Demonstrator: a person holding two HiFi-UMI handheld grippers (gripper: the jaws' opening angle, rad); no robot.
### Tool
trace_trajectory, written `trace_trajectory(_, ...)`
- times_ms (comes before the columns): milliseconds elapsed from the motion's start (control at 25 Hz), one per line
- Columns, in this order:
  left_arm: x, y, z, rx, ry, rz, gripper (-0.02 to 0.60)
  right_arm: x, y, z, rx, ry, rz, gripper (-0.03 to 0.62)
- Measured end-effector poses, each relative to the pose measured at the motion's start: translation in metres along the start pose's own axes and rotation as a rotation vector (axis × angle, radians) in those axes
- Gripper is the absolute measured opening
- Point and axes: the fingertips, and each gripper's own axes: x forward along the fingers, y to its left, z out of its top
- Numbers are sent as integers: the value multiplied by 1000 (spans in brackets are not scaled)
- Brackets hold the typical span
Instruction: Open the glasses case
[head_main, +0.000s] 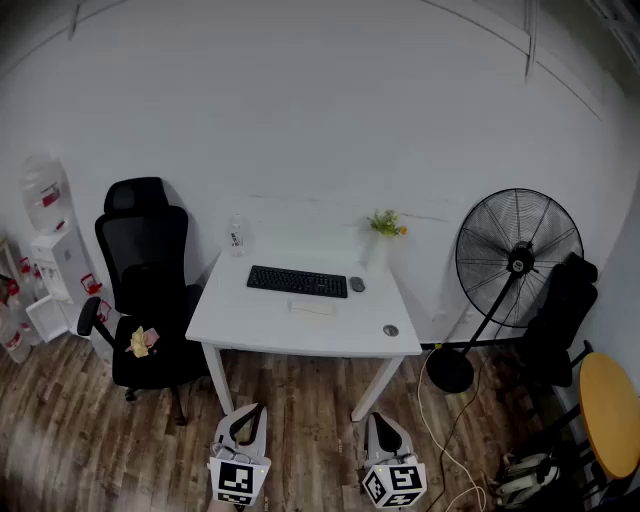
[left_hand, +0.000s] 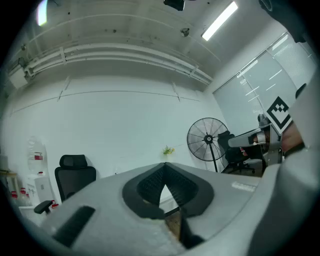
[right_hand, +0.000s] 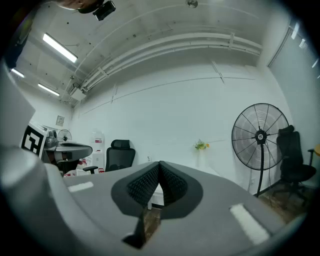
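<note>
Where the head view looks down on the white desk, the glasses case is seen as a pale oblong lying on the desktop just in front of the black keyboard. Whether its lid is raised cannot be made out at this size. A mouse is placed just right of the keyboard, and a small round object near the desk's front right corner. A bottle and a potted plant are set along the rear edge. The desk is flanked by a black office chair on the left and a pedestal fan on the right. The left gripper and the right gripper are held level over the wooden floor, well apart from the case. Each pair of jaws is brought together at the tips, with nothing clamped between them.
</note>
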Motion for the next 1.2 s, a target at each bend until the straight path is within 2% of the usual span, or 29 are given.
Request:
trace_trajectory(760, -1, -13, -5, -14, 17, -16, 8, -8, -8, -3, 30, 3, -26, 8)
trace_trajectory(1200, -2, -23, -11, -18, 45, -23, 8, -11, -9, -7, 48, 7, -1, 8)
